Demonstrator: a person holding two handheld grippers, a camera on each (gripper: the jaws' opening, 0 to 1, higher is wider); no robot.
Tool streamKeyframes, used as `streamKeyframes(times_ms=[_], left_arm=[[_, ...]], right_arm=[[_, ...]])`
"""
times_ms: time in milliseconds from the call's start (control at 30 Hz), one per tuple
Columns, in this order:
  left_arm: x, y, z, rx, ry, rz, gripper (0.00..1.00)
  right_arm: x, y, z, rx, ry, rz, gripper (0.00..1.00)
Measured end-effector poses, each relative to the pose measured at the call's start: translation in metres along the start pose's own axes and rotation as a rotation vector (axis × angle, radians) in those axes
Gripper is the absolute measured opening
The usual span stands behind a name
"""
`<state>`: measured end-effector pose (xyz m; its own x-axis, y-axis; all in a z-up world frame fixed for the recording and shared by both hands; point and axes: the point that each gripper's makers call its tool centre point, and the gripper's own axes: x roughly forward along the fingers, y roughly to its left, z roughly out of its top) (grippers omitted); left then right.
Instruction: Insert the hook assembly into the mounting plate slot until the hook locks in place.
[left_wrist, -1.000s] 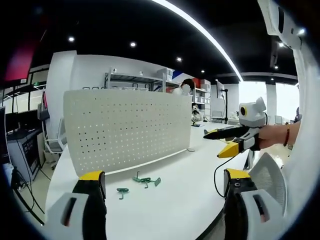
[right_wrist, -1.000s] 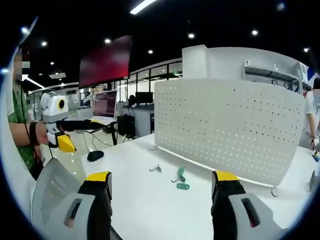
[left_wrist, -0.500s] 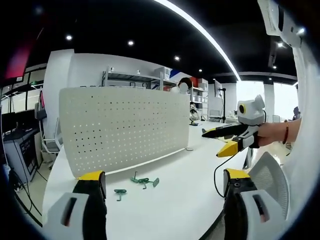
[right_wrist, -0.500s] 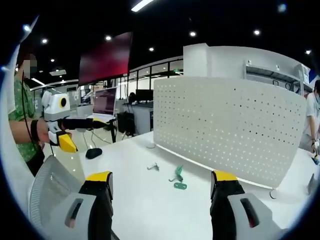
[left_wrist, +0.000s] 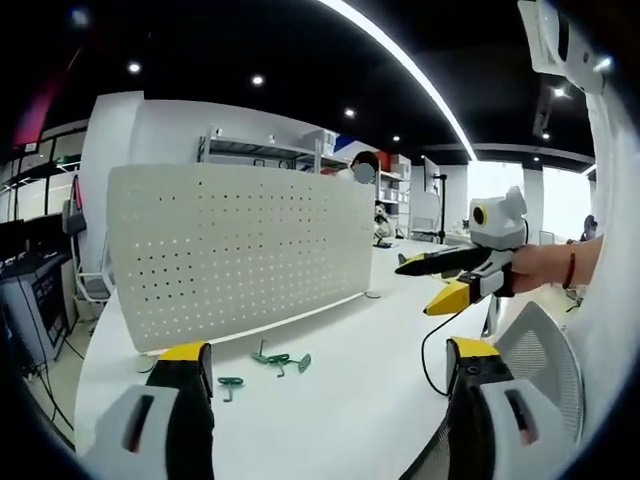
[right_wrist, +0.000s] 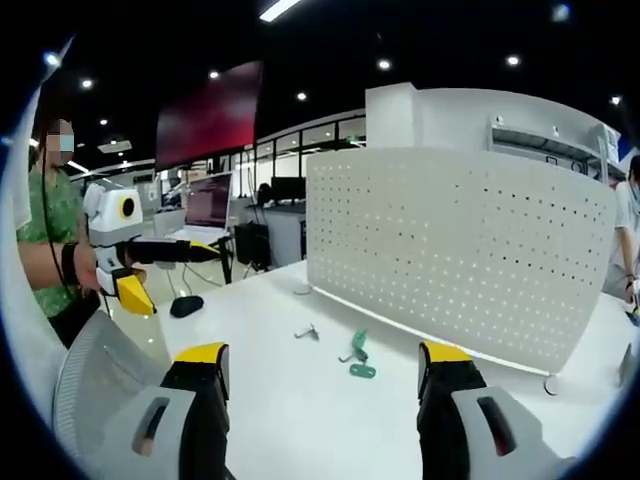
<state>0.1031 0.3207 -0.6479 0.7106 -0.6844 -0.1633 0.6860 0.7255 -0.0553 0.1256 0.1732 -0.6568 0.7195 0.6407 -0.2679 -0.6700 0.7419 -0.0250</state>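
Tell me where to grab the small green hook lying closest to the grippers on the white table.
Probably across its thin shank, coming from above. The small green hook lies flat on the white table, apart from the other green hooks and in front of the pegboard, so a sideways approach finds little to pinch. Its exact shape is too small to tell.

A: Lighting check?

B: Bright, even. Ceiling strip light (left_wrist: 400, 60) plus recessed spots on a dark ceiling; the window (left_wrist: 505, 195) blows out white.

A: Shadows, glare?

B: Shadows soft on the white table (right_wrist: 290, 390); no hard glare. Heavy fisheye bending at the edges. Centre sharp, near jaws slightly soft.
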Motion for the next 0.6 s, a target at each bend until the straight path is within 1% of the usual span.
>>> streamKeyframes(times_ms=[300,600], left_arm=[[-0.001,0.004,-0.002,-0.004,0.0,0.001,0.99],[-0.004,0.006,-0.002,-0.004,-0.001,0.011,0.99]], right_arm=[[0.009,0.003,-0.005,-0.013,0.029,0.023,0.77],[0.017,0.007,-0.01,-0.003,0.048,0.039,0.76]])
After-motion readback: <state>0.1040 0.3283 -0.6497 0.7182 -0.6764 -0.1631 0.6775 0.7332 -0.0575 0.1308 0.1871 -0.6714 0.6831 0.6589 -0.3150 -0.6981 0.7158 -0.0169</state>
